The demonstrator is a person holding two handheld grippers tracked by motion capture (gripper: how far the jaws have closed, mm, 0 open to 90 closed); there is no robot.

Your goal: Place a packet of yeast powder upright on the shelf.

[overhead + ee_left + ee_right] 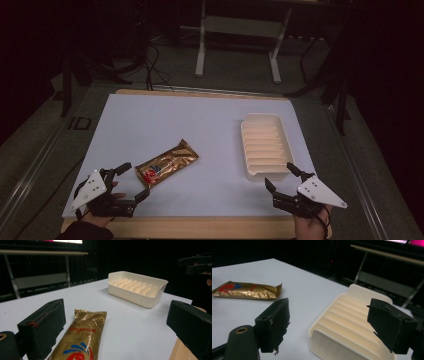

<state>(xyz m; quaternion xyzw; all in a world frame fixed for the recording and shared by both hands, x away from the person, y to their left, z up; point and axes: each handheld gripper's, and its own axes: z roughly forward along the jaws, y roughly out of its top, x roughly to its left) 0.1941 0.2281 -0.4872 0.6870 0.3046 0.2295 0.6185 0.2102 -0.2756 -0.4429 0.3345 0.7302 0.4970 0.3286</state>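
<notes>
**Two spread grippers at the near edge of a white table, wrapper and tray between them**

Widest of all: a rectangular white-topped table with a pale wooden rim, seen from above against a dark floor, with a white metal frame stand beyond its far edge.

On the right half of the top: a cream plastic rectangular tray with a ribbed floor, long axis running away from the person, upright, resting flat. In the left gripper view, the same tray far across the surface; in the right gripper view, its near wall just ahead of and between the jaws, not touched.

Left of centre, well apart from the tray: a flat gold foil snack wrapper with red and blue print, lying diagonally, printed end toward the near left. In the left gripper view, wrapper reaching in between the jaws, close beside the left one; contact cannot be told. In the right gripper view, wrapper off at the left.

At the near left corner: left black two-jaw gripper with a grey three-cornered plate, held in a hand, jaws spread wide, aimed at the wrapper's near end.

At the near right: right black two-jaw gripper with a grey plate, held in a hand, jaws likewise spread wide, empty, just short of the tray's near end.
</notes>
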